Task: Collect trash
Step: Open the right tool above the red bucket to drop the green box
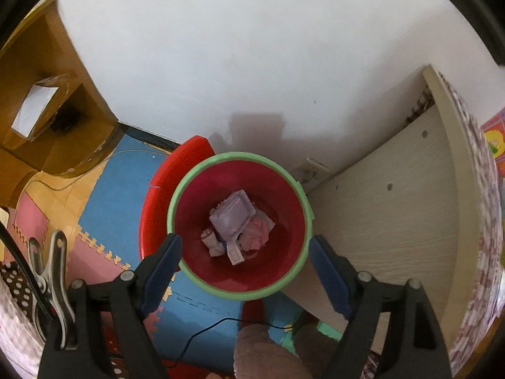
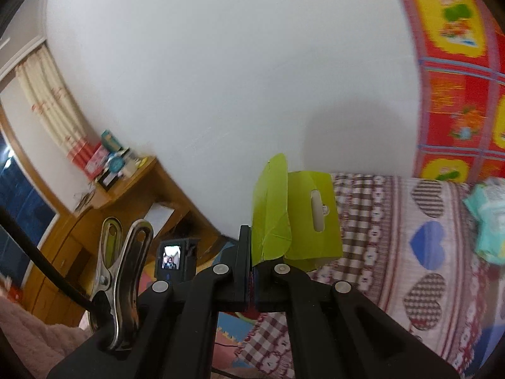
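We look down with the left gripper [image 1: 244, 267], its jaws wide apart and holding nothing, above the red bin [image 1: 241, 230] with a green rim. Inside the bin lie a pale plastic tray [image 1: 232, 218] and crumpled papers [image 1: 257, 235]. The bin stands on the foam floor mat [image 1: 126, 173], touching a red lid [image 1: 161, 189] behind it and close against a beige board [image 1: 394, 205]. A thin black cable [image 1: 221, 323] runs on the mat. Our right gripper [image 2: 251, 268] is closed on a green cardboard box [image 2: 293, 218], above the patterned bed cover [image 2: 410, 237].
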Available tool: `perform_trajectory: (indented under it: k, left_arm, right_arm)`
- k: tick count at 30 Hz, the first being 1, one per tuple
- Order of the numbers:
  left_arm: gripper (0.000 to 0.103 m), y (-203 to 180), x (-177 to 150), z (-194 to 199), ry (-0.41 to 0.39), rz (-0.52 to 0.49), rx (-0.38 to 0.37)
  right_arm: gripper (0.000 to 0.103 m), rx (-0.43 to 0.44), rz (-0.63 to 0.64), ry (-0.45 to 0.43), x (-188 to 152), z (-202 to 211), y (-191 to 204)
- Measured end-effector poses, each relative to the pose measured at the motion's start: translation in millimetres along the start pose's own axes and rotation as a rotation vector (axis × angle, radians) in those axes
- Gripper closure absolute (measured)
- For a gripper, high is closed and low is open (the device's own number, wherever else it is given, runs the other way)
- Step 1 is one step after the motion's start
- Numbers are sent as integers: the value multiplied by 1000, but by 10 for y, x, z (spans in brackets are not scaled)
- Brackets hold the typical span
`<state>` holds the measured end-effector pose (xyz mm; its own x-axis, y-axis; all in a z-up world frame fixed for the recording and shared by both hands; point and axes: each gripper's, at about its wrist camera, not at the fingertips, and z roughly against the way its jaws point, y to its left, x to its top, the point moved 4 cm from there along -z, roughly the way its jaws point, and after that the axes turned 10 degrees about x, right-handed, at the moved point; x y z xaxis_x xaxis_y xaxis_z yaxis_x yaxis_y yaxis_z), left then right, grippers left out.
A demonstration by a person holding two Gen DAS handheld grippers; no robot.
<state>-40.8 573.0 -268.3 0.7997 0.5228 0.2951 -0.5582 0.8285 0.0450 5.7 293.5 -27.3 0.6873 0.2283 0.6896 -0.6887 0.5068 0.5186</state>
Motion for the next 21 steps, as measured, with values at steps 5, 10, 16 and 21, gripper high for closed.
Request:
perform_trajectory:
  k: [5,10,16,21]
  left_arm:
    - [17,130,-29,198,-19,47,-4]
    - [17,272,-51,373,-42,74,0]
    - [17,450,-144,502,-27,122,9]
    - [17,584,-232,573,-30,151,20]
  right_arm:
    - [101,51,53,80,-37,-421,111]
    - [101,70,107,171,-128,-881,181]
    - [101,86,131,258,-255,-1388,217]
    - [101,75,164,317,-374,-1728,239]
